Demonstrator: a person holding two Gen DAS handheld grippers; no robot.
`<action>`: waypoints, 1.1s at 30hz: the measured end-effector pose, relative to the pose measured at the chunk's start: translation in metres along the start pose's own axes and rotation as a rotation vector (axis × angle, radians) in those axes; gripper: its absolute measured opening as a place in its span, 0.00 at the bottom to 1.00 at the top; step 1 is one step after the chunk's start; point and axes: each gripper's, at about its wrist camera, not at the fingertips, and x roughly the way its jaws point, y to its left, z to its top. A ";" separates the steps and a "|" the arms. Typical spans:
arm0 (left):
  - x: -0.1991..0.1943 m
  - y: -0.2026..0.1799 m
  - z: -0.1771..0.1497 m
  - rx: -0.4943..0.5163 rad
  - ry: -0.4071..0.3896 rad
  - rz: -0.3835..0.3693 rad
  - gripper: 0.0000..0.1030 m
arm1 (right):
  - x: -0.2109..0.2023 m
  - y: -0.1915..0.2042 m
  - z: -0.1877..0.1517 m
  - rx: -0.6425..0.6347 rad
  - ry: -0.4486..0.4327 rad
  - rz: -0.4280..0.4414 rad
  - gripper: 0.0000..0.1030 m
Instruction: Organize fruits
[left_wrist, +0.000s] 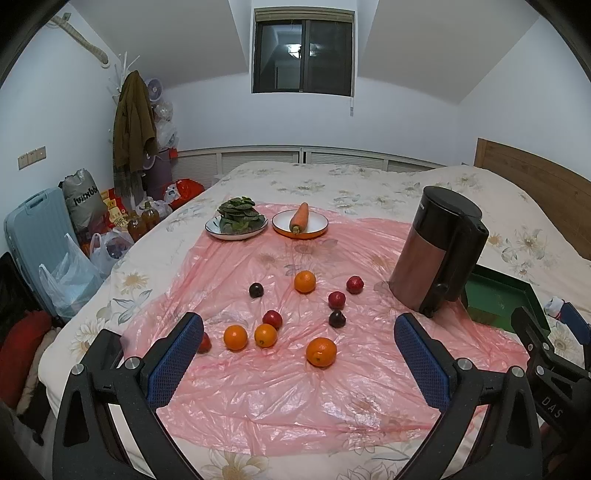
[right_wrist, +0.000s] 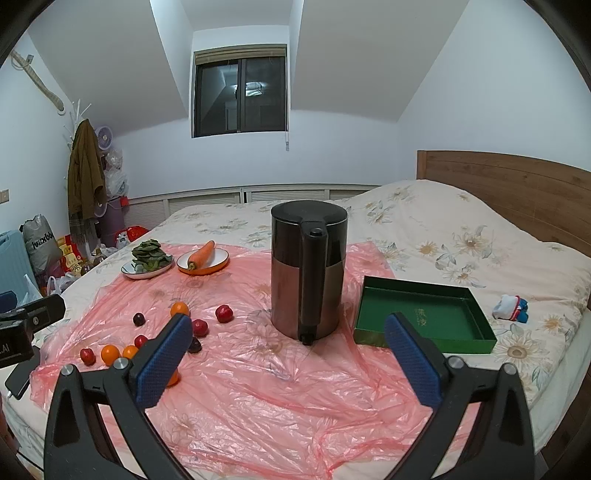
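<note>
- Left wrist view: your left gripper (left_wrist: 298, 345) gapes empty over round oranges (left_wrist: 321, 352) and dark plums (left_wrist: 337, 318), loose left of the brown steel kettle (left_wrist: 439, 254).
- Right gripper (right_wrist: 288, 349) likewise spread, empty; green cardboard tray (right_wrist: 424, 314) right of kettle, presumably their destination.

Four round oranges (left_wrist: 305, 281) and some small red (left_wrist: 354, 284) and dark plums (left_wrist: 256, 290) lie loose on the pink plastic sheet (left_wrist: 295, 387) — spread apart. The green box (right_wrist: 424, 314) sits open on the bed.

free: pink sheet (right_wrist: 266, 398) foreground | obstacle: kettle (right_wrist: 308, 273) between fruits (left_wrist: 305, 281) and green tray (right_wrist: 424, 314)
</note>
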 end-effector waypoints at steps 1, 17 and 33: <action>0.000 0.000 0.000 0.000 0.001 0.000 0.99 | 0.000 0.000 0.000 0.000 0.000 0.000 1.00; 0.001 0.003 -0.003 -0.008 0.015 0.002 0.99 | 0.001 0.000 -0.002 0.002 0.003 0.000 1.00; 0.003 0.002 -0.003 -0.016 0.031 -0.007 0.99 | 0.001 0.000 -0.002 0.004 0.006 0.000 1.00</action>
